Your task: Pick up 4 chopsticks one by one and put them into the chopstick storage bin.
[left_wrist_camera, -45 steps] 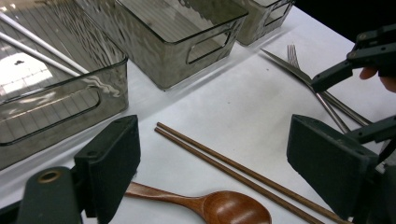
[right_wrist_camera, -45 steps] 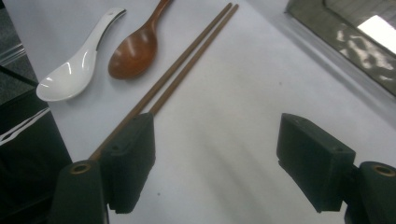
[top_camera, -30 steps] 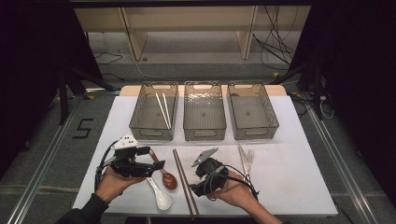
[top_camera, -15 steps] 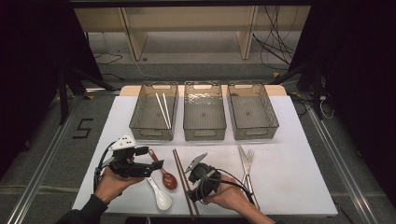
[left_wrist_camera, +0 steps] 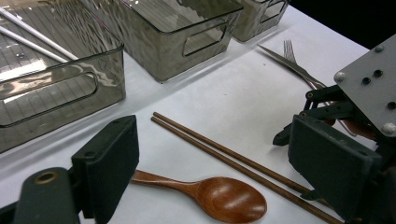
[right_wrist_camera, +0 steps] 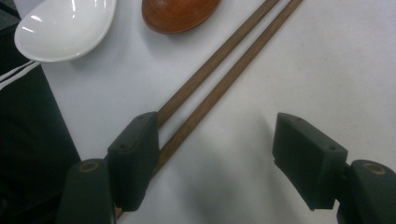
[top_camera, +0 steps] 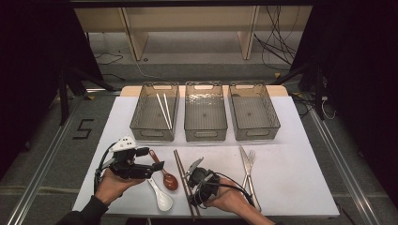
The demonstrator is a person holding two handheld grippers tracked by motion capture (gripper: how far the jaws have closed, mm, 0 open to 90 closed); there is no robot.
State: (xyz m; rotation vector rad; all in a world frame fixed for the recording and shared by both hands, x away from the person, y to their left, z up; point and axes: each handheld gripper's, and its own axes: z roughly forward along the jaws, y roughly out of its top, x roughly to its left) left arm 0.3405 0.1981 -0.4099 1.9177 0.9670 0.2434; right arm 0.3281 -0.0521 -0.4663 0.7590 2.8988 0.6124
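- Right tongs (right_wrist_camera: pixel 217 163): spread wide, hovering low over the counter (right_wrist_camera: pixel 303 60).
- Brown chopsticks (right_wrist_camera: pixel 219 74): lying beneath them, beside one jaw.
- Left tongs (top_camera: pixel 152 161): spread, holding nothing, wooden spoon (left_wrist_camera: pixel 224 196) lying between the jaws.

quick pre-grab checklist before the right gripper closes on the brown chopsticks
1. right gripper jaws open: ok.
2. Both brown chopsticks between the jaws: not ok, they run under the left jaw.
3. Chopsticks lying side by side: ok.
4. wooden spoon and white spoon apart from the jaws: ok.
5. left gripper away from the chopsticks: ok.
6. Left bin holds white chopsticks: ok.
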